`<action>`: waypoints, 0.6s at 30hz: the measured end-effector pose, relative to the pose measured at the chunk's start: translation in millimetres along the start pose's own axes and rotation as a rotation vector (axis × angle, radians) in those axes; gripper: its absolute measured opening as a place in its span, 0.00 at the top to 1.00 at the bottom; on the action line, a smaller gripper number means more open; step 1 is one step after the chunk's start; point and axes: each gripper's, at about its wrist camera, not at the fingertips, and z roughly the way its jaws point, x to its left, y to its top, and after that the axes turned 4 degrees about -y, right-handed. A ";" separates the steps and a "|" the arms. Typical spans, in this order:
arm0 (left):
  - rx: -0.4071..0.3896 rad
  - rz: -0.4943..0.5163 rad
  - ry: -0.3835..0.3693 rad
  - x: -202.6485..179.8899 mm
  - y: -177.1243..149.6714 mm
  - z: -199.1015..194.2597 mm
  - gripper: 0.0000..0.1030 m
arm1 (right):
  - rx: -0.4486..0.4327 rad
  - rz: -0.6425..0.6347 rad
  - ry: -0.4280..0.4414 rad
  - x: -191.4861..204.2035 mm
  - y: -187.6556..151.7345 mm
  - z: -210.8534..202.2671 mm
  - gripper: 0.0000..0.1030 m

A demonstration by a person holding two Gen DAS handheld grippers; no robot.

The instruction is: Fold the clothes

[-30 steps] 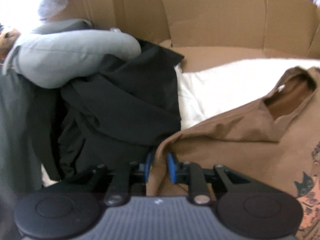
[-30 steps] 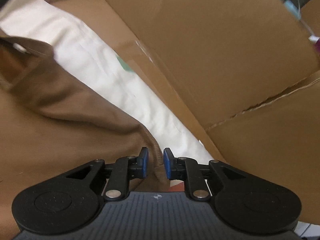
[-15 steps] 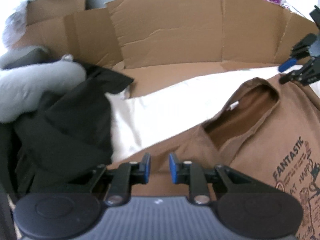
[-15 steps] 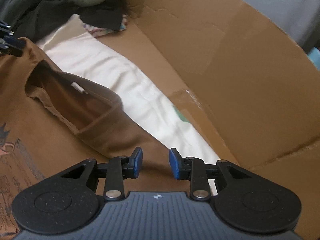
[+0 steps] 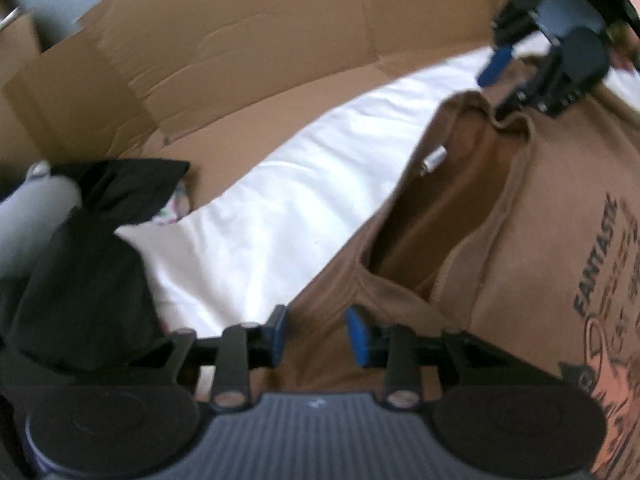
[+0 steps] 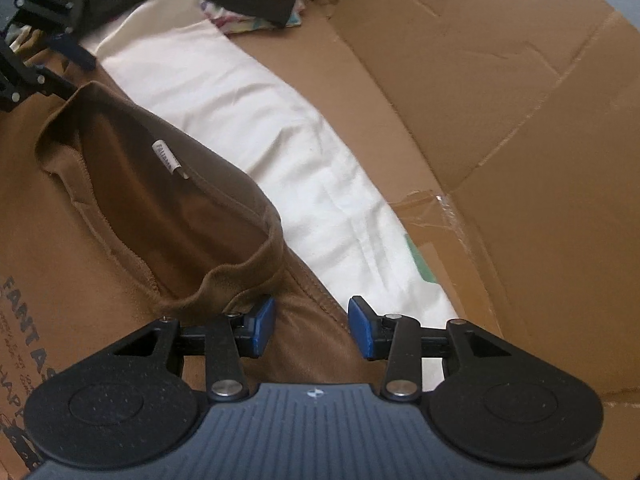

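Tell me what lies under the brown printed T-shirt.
A white cloth shows beyond the brown printed T-shirt's collar edge and runs beneath it, spread over the brown cardboard. How far the cloth reaches under the shirt is covered.

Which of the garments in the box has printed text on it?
The brown T-shirt, printed with "FANTASTIC". The white cloth under it and the black garment are plain.
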 end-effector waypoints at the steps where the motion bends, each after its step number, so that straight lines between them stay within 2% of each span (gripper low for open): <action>1: 0.007 0.011 -0.005 -0.5 0.3 3.0 0.67 | 0.003 -0.010 0.004 1.2 -0.2 1.8 0.54; 4: 0.018 0.005 -0.038 1.1 -0.4 8.6 0.75 | 0.004 -0.010 0.021 1.2 0.1 5.9 0.57; 5: 0.019 0.005 -0.046 1.3 -1.0 10.5 0.76 | 0.006 0.000 0.034 0.5 0.3 6.4 0.65; 6: 0.020 0.007 -0.047 0.5 -2.3 12.3 0.76 | 0.007 0.009 0.046 0.0 0.4 6.7 0.69; 10: 0.006 -0.022 -0.063 1.6 -3.7 15.9 0.94 | 0.000 -0.002 0.047 3.4 1.4 4.5 0.82; 12: -0.021 -0.062 -0.059 7.4 -2.3 10.7 0.94 | -0.005 0.015 0.048 1.4 3.8 2.7 0.96; 16: -0.093 -0.172 -0.012 27.8 1.4 0.3 0.94 | -0.051 0.073 0.002 -8.2 11.4 -3.9 1.00; 18: -0.115 -0.229 0.043 38.5 5.8 0.0 0.95 | -0.068 0.116 -0.039 -14.8 15.8 -4.1 1.00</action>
